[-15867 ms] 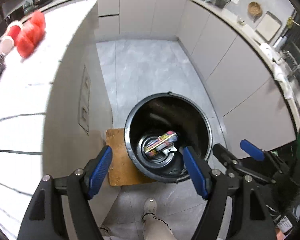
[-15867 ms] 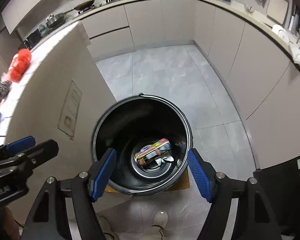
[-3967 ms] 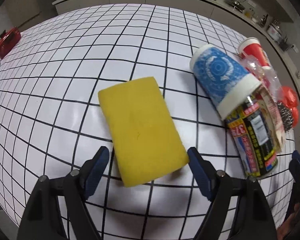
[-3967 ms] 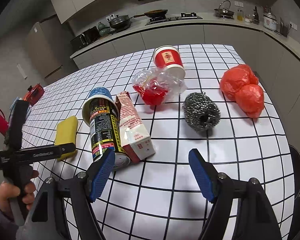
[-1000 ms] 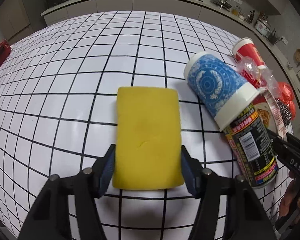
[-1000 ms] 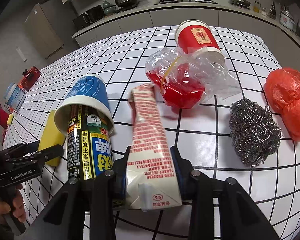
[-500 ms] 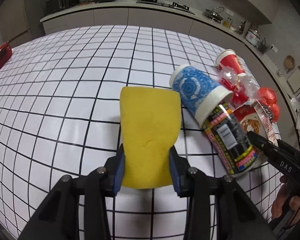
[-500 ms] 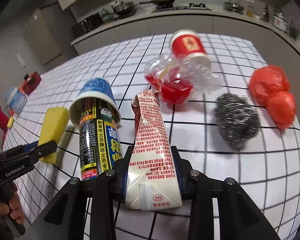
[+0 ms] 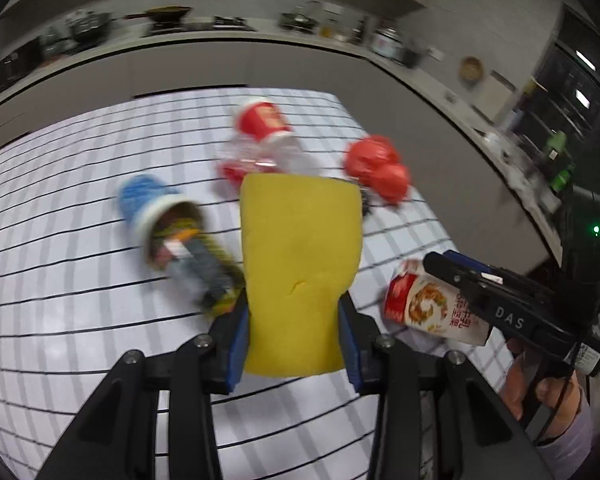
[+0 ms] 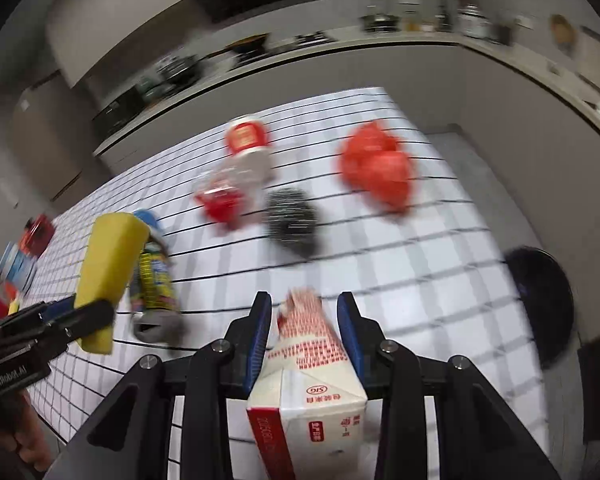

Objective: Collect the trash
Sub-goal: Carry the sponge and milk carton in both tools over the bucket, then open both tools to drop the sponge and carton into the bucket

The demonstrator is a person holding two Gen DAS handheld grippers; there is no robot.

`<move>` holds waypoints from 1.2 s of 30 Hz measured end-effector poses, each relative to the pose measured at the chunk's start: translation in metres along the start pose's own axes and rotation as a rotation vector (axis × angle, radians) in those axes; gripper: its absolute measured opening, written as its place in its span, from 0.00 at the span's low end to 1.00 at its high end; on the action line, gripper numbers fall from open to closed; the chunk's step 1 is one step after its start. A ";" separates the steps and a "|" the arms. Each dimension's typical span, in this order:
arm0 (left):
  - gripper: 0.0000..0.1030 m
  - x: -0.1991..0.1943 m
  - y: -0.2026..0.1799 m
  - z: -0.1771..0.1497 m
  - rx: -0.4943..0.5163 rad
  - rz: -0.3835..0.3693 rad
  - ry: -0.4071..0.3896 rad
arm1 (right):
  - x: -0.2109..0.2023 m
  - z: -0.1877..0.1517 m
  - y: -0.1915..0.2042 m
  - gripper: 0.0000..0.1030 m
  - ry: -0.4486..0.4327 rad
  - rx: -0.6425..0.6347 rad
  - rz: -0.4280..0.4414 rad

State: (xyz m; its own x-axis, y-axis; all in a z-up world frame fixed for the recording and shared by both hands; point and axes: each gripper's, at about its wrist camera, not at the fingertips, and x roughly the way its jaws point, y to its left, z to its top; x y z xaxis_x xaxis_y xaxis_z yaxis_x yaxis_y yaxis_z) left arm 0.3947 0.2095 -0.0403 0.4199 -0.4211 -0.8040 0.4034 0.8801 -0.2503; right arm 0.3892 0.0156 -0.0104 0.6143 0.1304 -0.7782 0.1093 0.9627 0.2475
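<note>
A yellow sponge (image 9: 300,272) is pinched between the blue pads of the left gripper (image 9: 294,340), its long side running forward from the jaws, and is held above the gridded white counter (image 9: 60,320). A red and white carton (image 10: 312,372) is clamped in the right gripper (image 10: 304,340), its crumpled top pointing away from the camera and its base nearest the lens. On the carton the letters "SIG" can be read, upside down, with small red print that is too blurred to make out. "DAS" is seen on the side of the right gripper in the left view, and "GenRobot.AI" on the left gripper (image 10: 60,320) in the right view.

Left on the counter are a blue cup (image 9: 152,208) over a spray can (image 9: 204,272), a red cup (image 10: 246,138), a clear bag with red contents (image 10: 220,196), a steel scourer (image 10: 292,222) and a red bag (image 10: 376,172). Both grippers are raised and tilted down toward the counter. A dark round bin (image 10: 540,304) is seen beyond the counter's right edge.
</note>
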 end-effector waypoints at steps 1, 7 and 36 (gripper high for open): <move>0.40 0.005 -0.010 0.002 0.009 -0.019 0.007 | -0.007 -0.001 -0.014 0.35 -0.005 0.020 -0.013; 0.40 0.054 -0.119 0.018 0.102 -0.115 0.053 | -0.047 -0.007 -0.119 0.35 -0.056 0.125 -0.095; 0.62 0.312 -0.338 0.011 -0.100 0.142 0.366 | 0.100 0.001 -0.442 0.50 0.208 0.138 0.024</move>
State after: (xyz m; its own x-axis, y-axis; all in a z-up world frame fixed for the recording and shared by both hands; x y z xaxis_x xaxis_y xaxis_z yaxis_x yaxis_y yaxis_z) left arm 0.3983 -0.2222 -0.2004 0.1407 -0.2040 -0.9688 0.2734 0.9485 -0.1600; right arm 0.4031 -0.3971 -0.1965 0.4456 0.2125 -0.8696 0.2110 0.9191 0.3327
